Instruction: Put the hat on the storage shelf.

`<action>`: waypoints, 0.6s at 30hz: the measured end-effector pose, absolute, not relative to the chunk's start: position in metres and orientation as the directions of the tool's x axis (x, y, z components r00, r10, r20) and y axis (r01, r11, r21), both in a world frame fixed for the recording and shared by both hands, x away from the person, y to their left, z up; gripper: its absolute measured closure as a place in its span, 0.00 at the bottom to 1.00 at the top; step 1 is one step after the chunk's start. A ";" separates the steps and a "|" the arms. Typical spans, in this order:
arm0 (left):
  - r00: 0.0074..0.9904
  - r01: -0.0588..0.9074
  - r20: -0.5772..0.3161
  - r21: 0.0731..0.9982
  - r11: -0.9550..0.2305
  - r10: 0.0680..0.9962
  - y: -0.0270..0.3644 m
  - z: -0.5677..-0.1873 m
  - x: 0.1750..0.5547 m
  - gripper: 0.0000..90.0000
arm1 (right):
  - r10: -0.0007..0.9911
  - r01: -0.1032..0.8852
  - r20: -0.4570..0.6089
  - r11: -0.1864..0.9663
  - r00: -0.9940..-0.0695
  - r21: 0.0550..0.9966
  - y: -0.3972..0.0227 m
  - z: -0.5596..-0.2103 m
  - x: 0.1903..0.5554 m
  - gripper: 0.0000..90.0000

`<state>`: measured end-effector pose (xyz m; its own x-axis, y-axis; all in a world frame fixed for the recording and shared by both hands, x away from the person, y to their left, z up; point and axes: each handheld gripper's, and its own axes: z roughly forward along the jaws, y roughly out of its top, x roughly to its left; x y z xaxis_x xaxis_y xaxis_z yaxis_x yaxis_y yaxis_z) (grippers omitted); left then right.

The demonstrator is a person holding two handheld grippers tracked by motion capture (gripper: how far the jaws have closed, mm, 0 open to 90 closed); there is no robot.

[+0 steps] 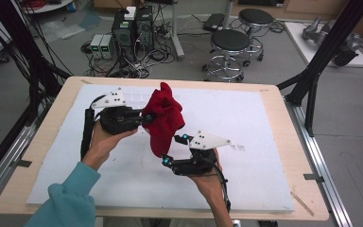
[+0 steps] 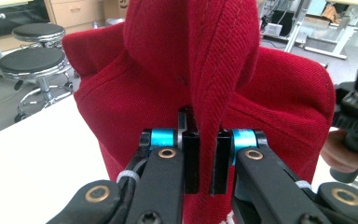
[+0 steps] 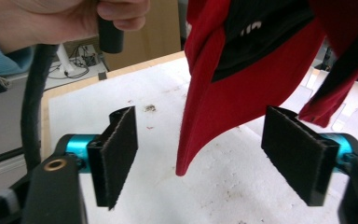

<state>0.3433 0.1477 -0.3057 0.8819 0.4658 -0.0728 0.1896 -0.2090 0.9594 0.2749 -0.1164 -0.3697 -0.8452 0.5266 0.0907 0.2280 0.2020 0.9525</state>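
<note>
A red cloth (image 1: 165, 118) hangs bunched above the white-covered table (image 1: 264, 123). My left gripper (image 1: 146, 118) is shut on a fold of it; in the left gripper view the two pads pinch a vertical ridge of the red cloth (image 2: 168, 70) at my left gripper (image 2: 204, 161). My right gripper (image 1: 174, 150) sits lower, just right of the cloth's hanging end. In the right gripper view, my right gripper (image 3: 205, 156) stands open. The pointed lower corner of the red cloth (image 3: 223, 107) dangles between the pads, touching neither. A black inner patch (image 3: 256, 32) shows higher up.
The white sheet spreads to the right and front of both hands. Wooden table edges (image 1: 283, 104) frame it. Black frame posts (image 1: 319, 66) rise at the right and left. Stools (image 1: 229, 45) and computer boxes (image 1: 132, 28) stand on the floor behind.
</note>
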 end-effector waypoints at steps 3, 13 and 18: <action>0.884 0.187 -0.072 0.960 -0.207 0.463 0.146 -0.306 0.343 0.96 | 0.537 0.242 0.100 0.199 -0.838 0.950 -0.113 -0.372 0.276 0.41; 0.884 0.175 -0.056 0.960 -0.217 0.465 0.144 -0.306 0.341 0.96 | 0.558 0.269 0.112 0.207 -0.822 0.941 -0.104 -0.372 0.278 0.78; 0.882 0.168 -0.050 0.962 -0.214 0.468 0.143 -0.306 0.340 0.96 | 0.567 0.279 0.116 0.211 -0.816 0.937 -0.104 -0.370 0.276 0.94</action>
<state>0.3402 0.1432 -0.3062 0.8822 0.4681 -0.0502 0.1683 -0.2139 0.9622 0.2761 -0.1037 -0.3703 -0.8158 0.5666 0.1156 0.2795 0.2112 0.9366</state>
